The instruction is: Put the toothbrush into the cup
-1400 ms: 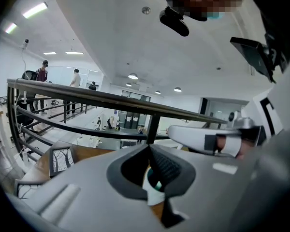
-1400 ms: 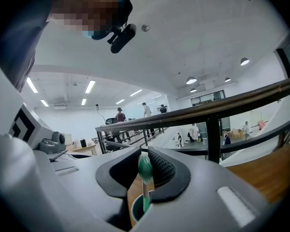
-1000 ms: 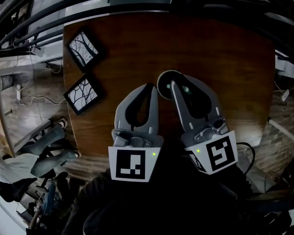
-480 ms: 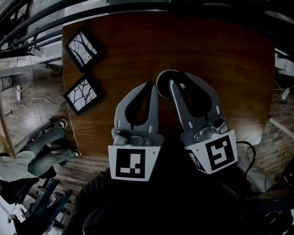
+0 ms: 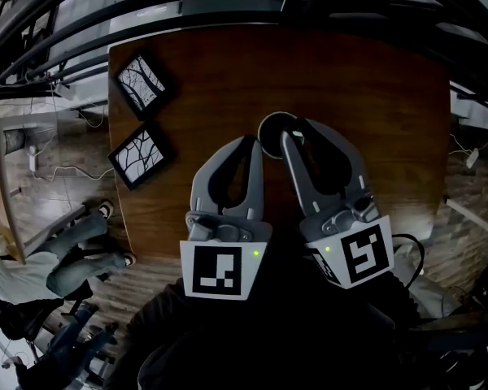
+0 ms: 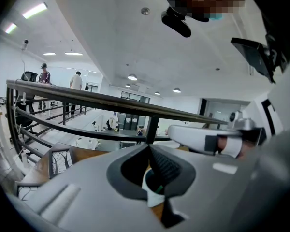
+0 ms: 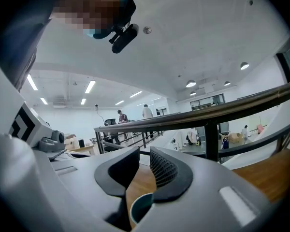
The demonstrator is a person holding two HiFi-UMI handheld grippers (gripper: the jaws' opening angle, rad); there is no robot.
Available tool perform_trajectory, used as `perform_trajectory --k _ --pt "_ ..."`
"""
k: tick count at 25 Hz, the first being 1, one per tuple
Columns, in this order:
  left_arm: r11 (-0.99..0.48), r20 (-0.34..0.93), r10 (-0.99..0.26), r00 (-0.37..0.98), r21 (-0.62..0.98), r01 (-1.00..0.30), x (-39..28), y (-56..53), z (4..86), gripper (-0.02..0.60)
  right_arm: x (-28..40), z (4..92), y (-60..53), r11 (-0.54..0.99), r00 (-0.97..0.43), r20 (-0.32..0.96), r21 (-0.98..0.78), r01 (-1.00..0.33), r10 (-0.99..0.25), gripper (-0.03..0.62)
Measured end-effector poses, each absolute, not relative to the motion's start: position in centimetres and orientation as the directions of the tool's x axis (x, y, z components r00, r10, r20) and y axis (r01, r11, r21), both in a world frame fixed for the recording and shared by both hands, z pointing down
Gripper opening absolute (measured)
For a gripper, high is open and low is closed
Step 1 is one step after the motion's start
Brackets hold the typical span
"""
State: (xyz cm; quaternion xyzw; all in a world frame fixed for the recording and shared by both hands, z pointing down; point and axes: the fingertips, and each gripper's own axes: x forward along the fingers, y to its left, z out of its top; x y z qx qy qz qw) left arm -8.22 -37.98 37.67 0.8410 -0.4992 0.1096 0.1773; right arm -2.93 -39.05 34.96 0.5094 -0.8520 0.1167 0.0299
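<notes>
Brown wooden tabletop point(image 5: 374, 120): left gripper point(image 5: 252, 142) jaws together, right gripper point(image 5: 296, 131) jaws slightly parted (bare wood between), tips at round dark cup point(image 5: 270, 128).

A dark wooden table point(image 5: 374, 96) fills the middle. Two black-framed tree pictures sit along the table's left edge, one point(image 5: 141, 83) by its far corner and the other point(image 5: 138, 154) nearer. Black railing bars point(image 5: 146, 10) run past the table's far side. Left of the table, a person's legs point(image 5: 81, 246) show on the floor.
</notes>
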Motion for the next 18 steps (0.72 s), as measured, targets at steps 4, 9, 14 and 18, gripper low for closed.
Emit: perform_trajectory --k 4,9,14,18 --pt "-0.447 0.336 -0.810 0.482 0.179 -0.876 -8.3 -37.3 36.4 0.008 -3.1 33.4 -38.3 0.457 -0.477 0.137 -0.152 -0.876 -0.868 0.066" --pt "-0.457 0.299 -0.821 0.487 0.166 -0.874 -8.4 -36.1 34.6 0.008 -3.2 31.3 -37.0 0.454 -0.467 0.088 -0.140 -0.880 -0.880 0.049" --pt "-0.467 0.257 -0.832 0.491 0.150 -0.871 -8.9 -34.3 32.5 0.008 -3.5 29.0 -34.9 0.454 -0.460 0.039 -0.109 -0.884 -0.887 0.027" --pt "-0.476 0.215 -0.841 0.496 0.140 -0.868 -9.3 -32.3 30.6 0.008 -4.0 26.8 -32.6 0.456 -0.457 -0.010 -0.095 -0.885 -0.889 0.003"
